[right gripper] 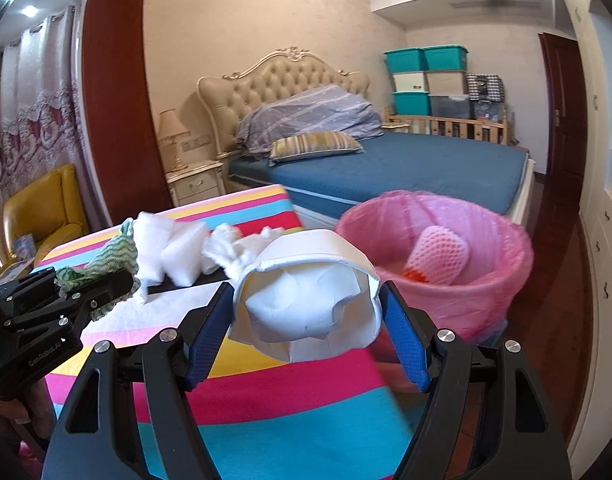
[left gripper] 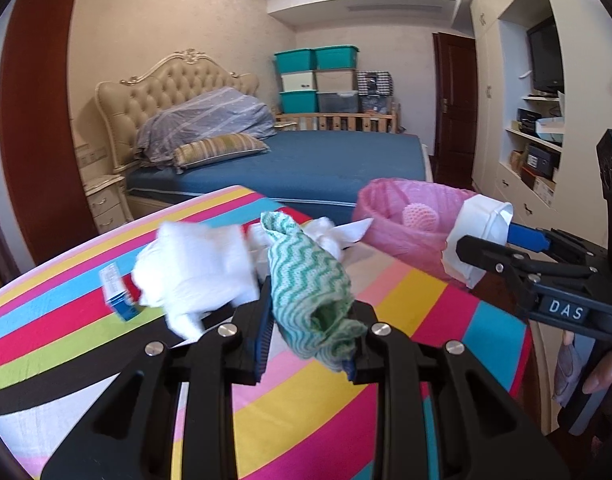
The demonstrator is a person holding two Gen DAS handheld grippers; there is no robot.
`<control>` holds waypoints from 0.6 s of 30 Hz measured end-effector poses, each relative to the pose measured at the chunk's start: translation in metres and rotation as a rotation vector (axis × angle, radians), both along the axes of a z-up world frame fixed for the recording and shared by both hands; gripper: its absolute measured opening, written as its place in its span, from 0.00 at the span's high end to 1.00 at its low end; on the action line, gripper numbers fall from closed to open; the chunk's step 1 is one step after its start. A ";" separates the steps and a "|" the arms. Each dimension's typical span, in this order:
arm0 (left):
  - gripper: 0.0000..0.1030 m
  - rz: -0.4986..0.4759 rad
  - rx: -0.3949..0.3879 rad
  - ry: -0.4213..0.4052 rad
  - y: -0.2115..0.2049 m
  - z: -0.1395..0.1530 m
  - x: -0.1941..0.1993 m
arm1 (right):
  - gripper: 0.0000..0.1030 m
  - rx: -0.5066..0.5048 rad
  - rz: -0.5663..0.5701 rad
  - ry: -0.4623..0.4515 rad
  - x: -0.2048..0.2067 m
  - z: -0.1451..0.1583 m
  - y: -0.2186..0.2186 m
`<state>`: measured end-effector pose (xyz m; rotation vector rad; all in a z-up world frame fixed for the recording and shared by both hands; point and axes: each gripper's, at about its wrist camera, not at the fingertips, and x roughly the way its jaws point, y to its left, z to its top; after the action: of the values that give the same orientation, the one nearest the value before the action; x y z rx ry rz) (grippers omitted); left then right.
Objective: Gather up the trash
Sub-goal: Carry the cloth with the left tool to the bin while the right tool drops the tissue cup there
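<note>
The left tongs (left gripper: 309,344) are clamped on a green-and-white zigzag cloth (left gripper: 309,280), which stands up between the blue pads above the striped counter (left gripper: 86,320). The right tongs (right gripper: 306,320) squeeze a crushed white paper cup (right gripper: 306,300) from both sides, its open mouth turned toward the camera; in the left view that cup (left gripper: 477,236) hangs against the near rim of the bin. The bin (right gripper: 445,308), lined with a pink bag, stands on the floor just beyond the counter's right edge, and a piece of fruit in pink foam netting (right gripper: 437,256) lies inside it. On the counter, a loose heap of crumpled white tissues (left gripper: 194,268) sits just left of the cloth, and more white paper scraps (left gripper: 333,232) lie behind the cloth, between it and the bin. A small blue-and-white carton (left gripper: 120,296) lies at the left end of the heap, touching the tissues. A dark band (left gripper: 46,392) crosses the counter cloth near the left tongs. Behind everything is a bed (left gripper: 306,168) with a blue sheet, a striped pillow (left gripper: 222,148) and a bundled grey quilt (left gripper: 210,120) against a tufted headboard. Teal storage boxes (left gripper: 317,60) are stacked in the far corner. A yellow armchair (right gripper: 46,208) stands at the left by the curtains.
</note>
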<state>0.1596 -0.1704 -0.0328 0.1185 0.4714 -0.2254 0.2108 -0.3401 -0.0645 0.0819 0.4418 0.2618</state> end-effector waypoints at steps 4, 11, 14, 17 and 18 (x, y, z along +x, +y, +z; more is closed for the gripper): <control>0.73 -0.051 -0.016 0.023 -0.019 0.005 0.017 | 0.32 -0.006 -0.053 -0.016 0.008 0.005 -0.021; 0.72 -0.151 -0.013 0.011 -0.057 0.024 0.055 | 0.31 -0.043 -0.135 -0.038 0.032 0.012 -0.057; 0.72 -0.183 -0.004 0.003 -0.077 0.032 0.076 | 0.31 -0.046 -0.165 -0.038 0.045 0.012 -0.074; 0.71 -0.216 -0.018 0.017 -0.096 0.037 0.103 | 0.31 -0.041 -0.183 -0.023 0.058 0.010 -0.086; 0.71 -0.224 -0.024 0.027 -0.101 0.037 0.109 | 0.31 -0.041 -0.188 -0.023 0.062 0.010 -0.089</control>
<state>0.2691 -0.2710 0.0045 0.1447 0.4822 -0.4528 0.2732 -0.4287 -0.0545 0.0798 0.4136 0.0693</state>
